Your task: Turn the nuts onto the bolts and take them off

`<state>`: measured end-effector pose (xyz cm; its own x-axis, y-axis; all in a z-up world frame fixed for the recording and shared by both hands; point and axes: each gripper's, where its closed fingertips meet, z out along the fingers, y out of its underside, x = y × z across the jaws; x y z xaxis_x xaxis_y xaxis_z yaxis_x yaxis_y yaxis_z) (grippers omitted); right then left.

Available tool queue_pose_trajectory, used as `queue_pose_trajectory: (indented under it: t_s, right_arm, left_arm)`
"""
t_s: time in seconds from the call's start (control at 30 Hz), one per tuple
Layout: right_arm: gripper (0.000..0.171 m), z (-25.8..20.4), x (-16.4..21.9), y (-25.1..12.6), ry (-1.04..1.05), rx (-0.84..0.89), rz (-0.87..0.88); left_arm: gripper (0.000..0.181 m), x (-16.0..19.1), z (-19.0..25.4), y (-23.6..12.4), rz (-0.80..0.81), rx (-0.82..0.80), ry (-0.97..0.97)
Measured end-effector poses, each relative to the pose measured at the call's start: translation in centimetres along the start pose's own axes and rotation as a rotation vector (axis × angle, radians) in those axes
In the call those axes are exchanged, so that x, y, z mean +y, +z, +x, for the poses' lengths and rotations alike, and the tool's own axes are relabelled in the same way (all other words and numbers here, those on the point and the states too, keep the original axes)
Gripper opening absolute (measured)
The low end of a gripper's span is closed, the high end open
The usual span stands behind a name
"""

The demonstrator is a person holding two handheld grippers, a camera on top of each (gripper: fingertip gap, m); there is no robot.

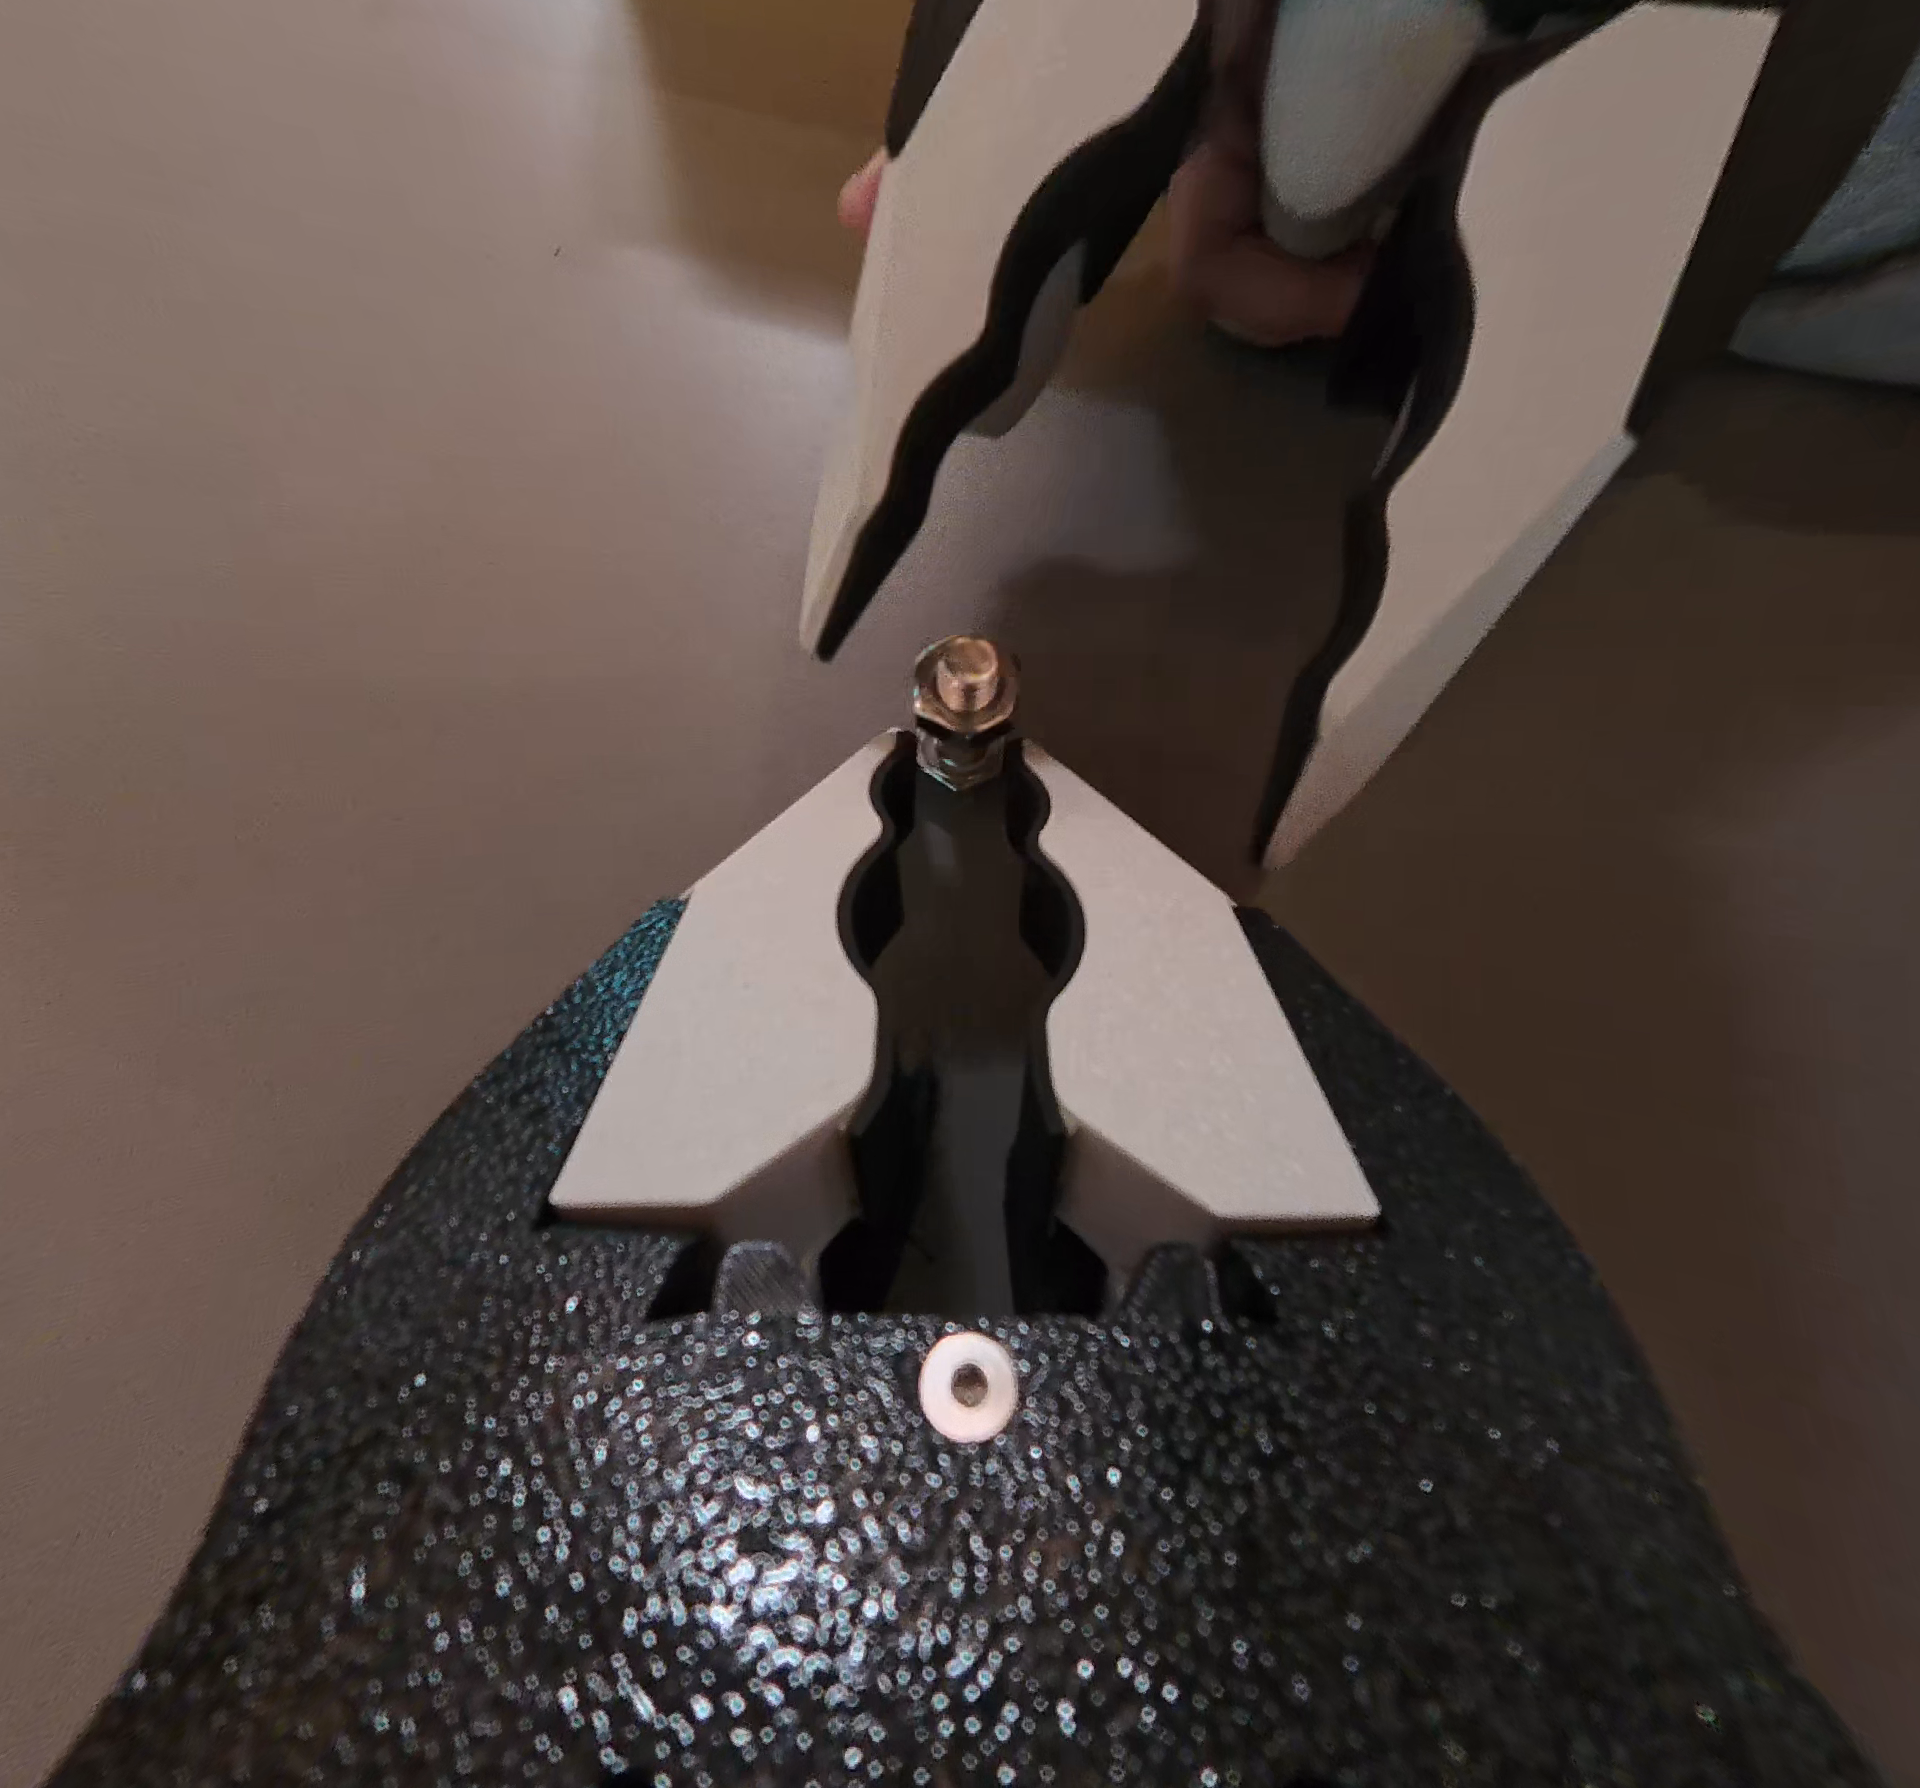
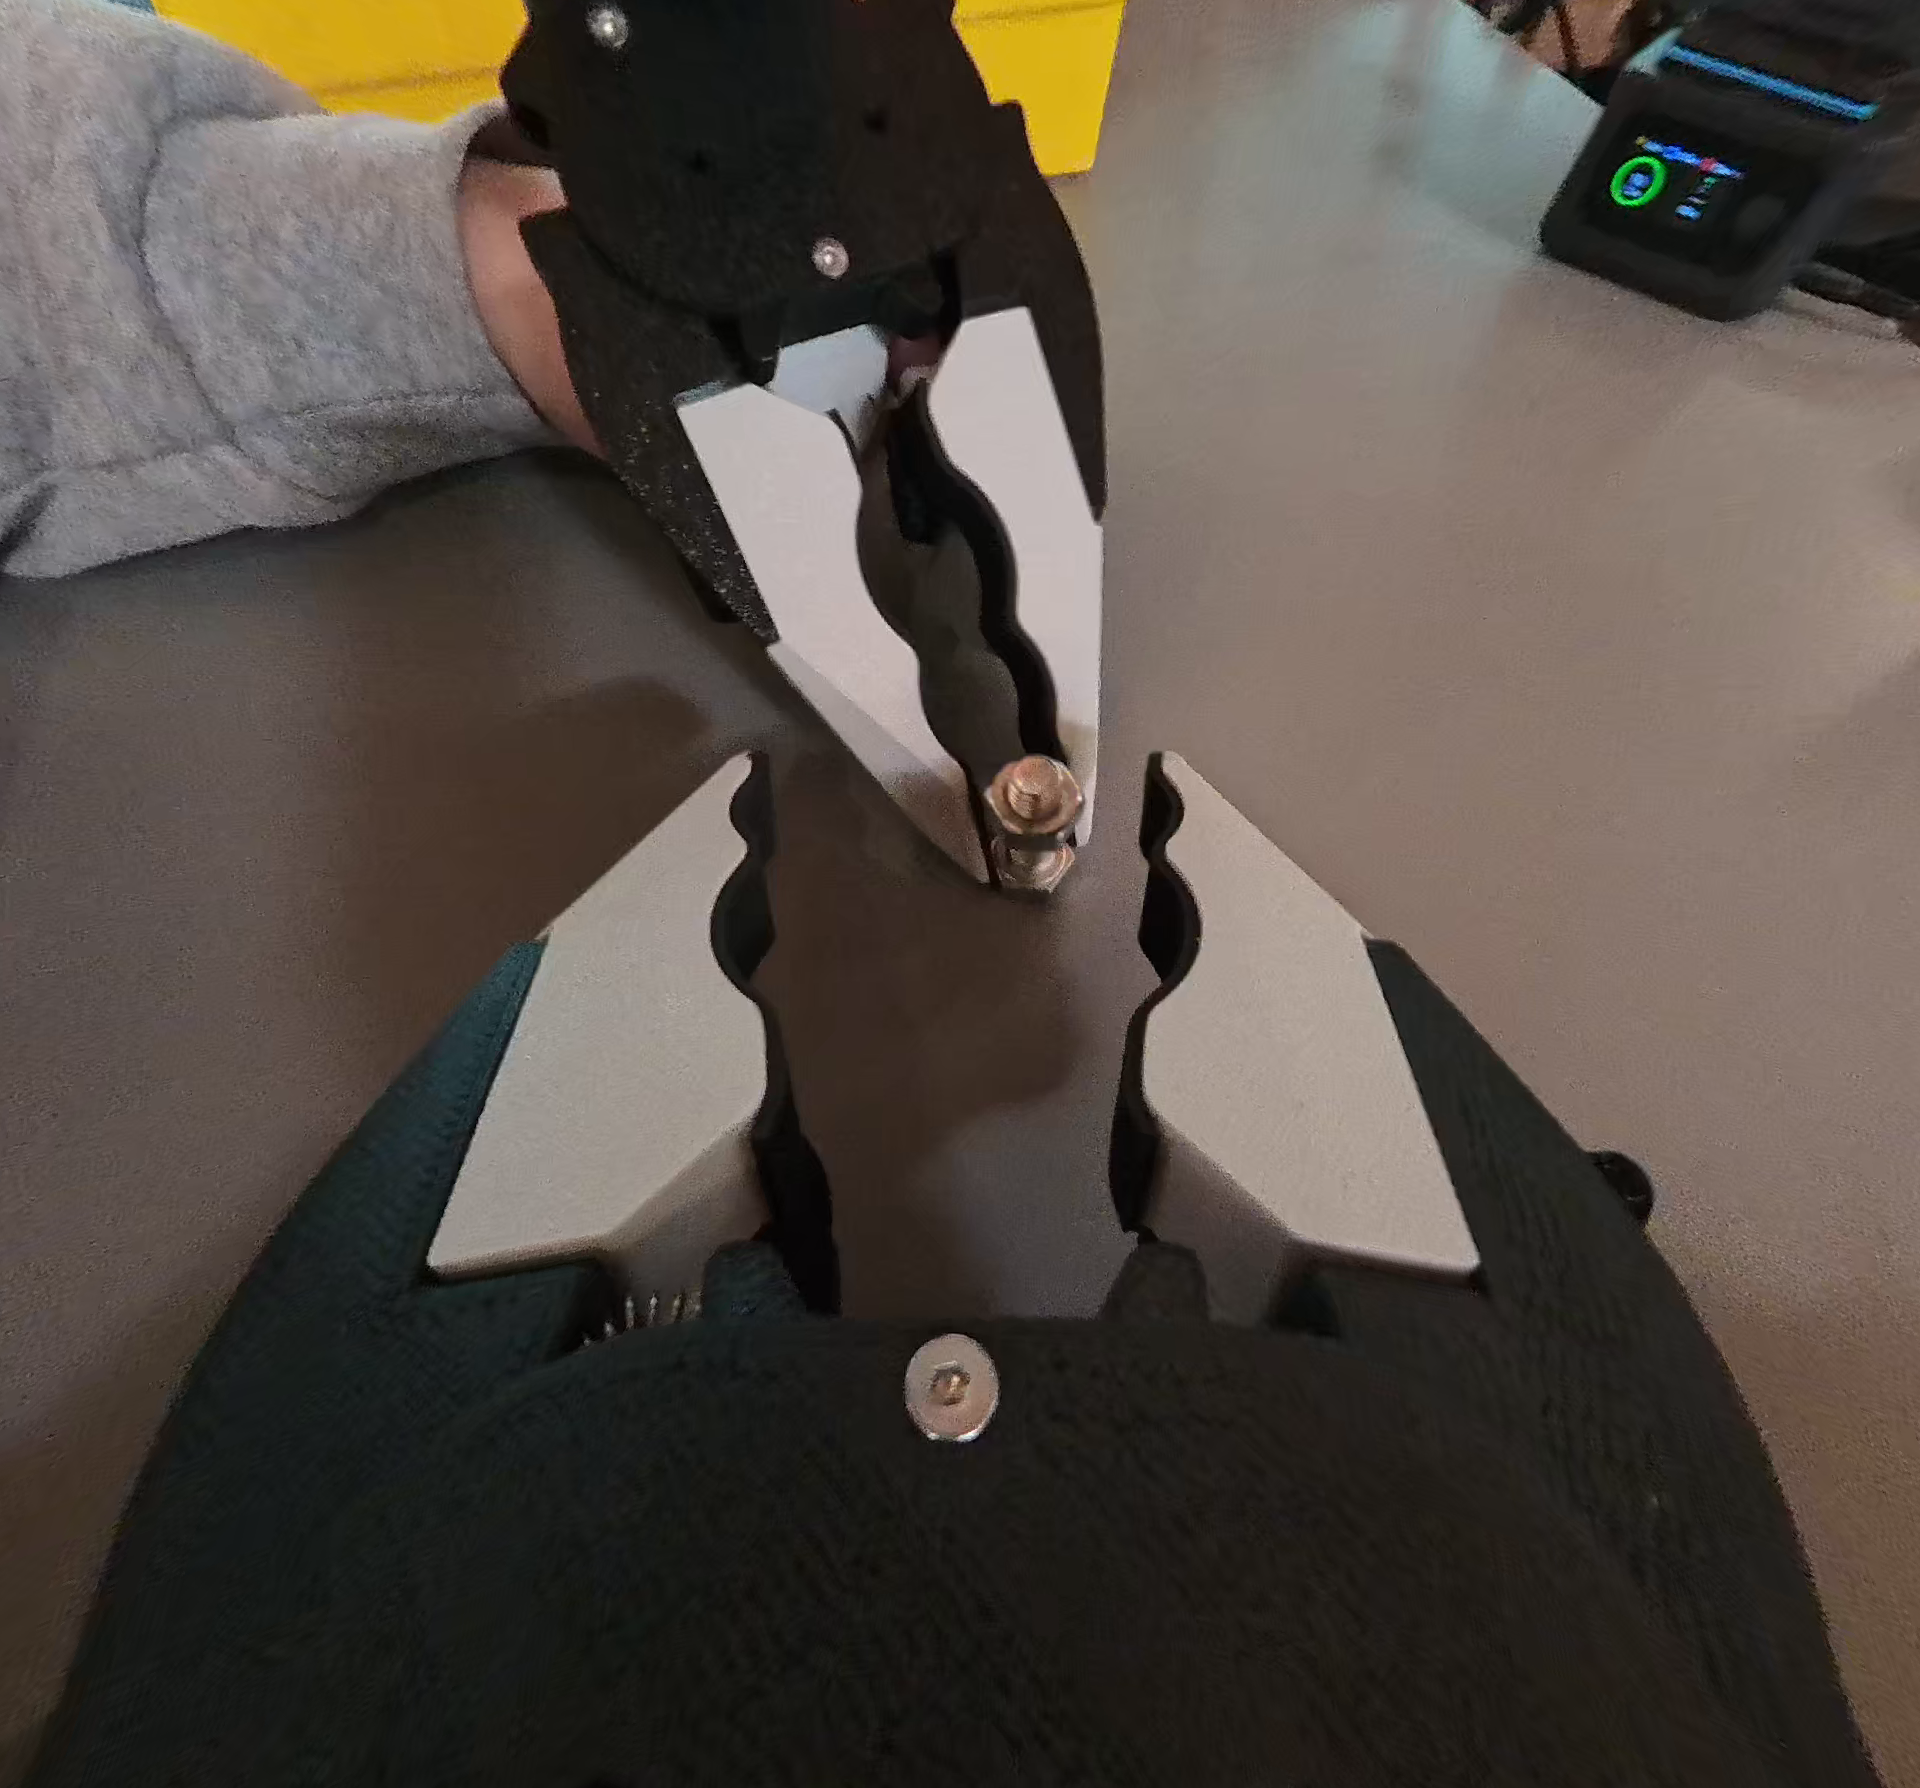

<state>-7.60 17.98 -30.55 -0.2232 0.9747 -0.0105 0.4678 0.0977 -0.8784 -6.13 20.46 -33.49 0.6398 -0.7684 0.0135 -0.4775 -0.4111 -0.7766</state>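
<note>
Grey sleeve (image 2: 208, 284) behind left gripper (image 2: 1023, 839)

Both grippers share one build: a black, grainy printed body, pale grey wedge fingers with wavy black inner pads, and a silver screw at the centre. The left gripper (image 2: 1023, 829) has three silver screws underneath; its holder wears a grey knit sleeve (image 2: 208, 284).

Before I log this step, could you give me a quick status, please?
Left gripper shut on bolt, nut on. Right gripper open, apart from it. Nothing between.
</note>
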Motion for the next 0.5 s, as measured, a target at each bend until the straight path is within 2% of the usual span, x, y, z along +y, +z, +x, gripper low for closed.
queue_pose_trajectory:
  t_s: [0.03, 0.17, 0.27, 0.33, 0.5]
  right_arm:
    - [0.071, -0.3, 0.0, 0.0, -0.012, -0.009, -0.001]
    - [0.045, -2.4, 1.3, -2.5, 0.106, -0.145, -0.01]
    - [0.028, 0.5, 0.5, -2.5, 0.151, 0.014, 0.06]
    - [0.026, 1.6, -0.3, -2.0, 0.129, 0.081, 0.078]
    - [0.024, 1.6, 0.0, -0.3, 0.093, 0.084, 0.011]
  left_arm:
    - [0.016, 0.0, 0.0, 0.0, 0.001, 0.0, -0.002]
    - [0.016, 0.0, 0.0, -0.1, 0.008, 0.004, -0.006]
    - [0.016, 0.0, 0.1, 0.0, 0.002, 0.004, 0.002]
    - [0.016, 0.0, 0.1, -0.1, 0.001, 0.005, 0.004]
    - [0.015, 0.0, 0.3, -0.1, 0.009, 0.013, 0.01]
